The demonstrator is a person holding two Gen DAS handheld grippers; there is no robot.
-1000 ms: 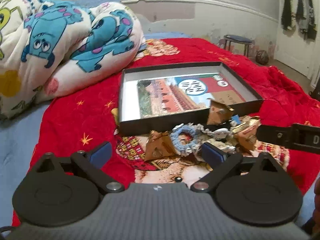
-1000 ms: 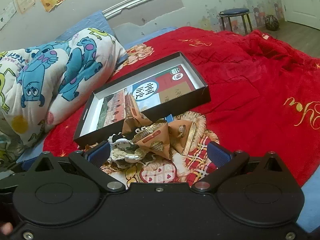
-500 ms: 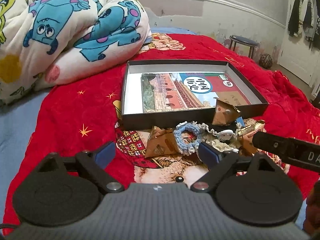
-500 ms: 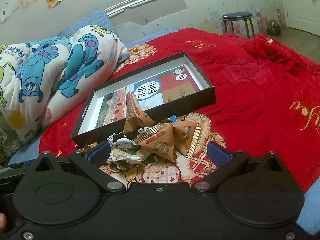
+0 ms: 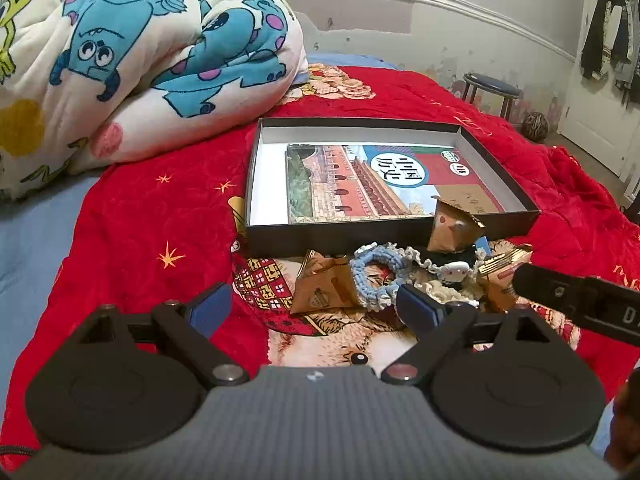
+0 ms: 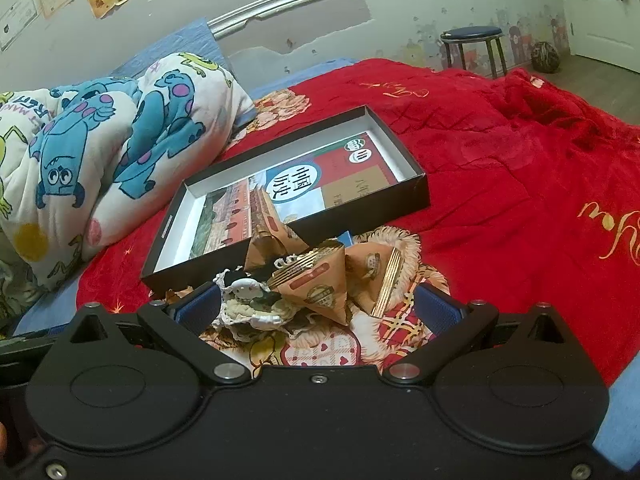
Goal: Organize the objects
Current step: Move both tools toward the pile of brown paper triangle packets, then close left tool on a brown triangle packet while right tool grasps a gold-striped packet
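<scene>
Packets (image 6: pixel 316 284) between right fingers (image 6: pixel 436 308)

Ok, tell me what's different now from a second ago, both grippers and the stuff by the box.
The left gripper has moved in toward the black box, so the box and the pile look larger, and its fingers have spread slightly. The right gripper has eased forward a little. Nothing was grasped or released. Both grippers stay open, and the brown packets, the blue scrunchie and the box have not moved.
</scene>
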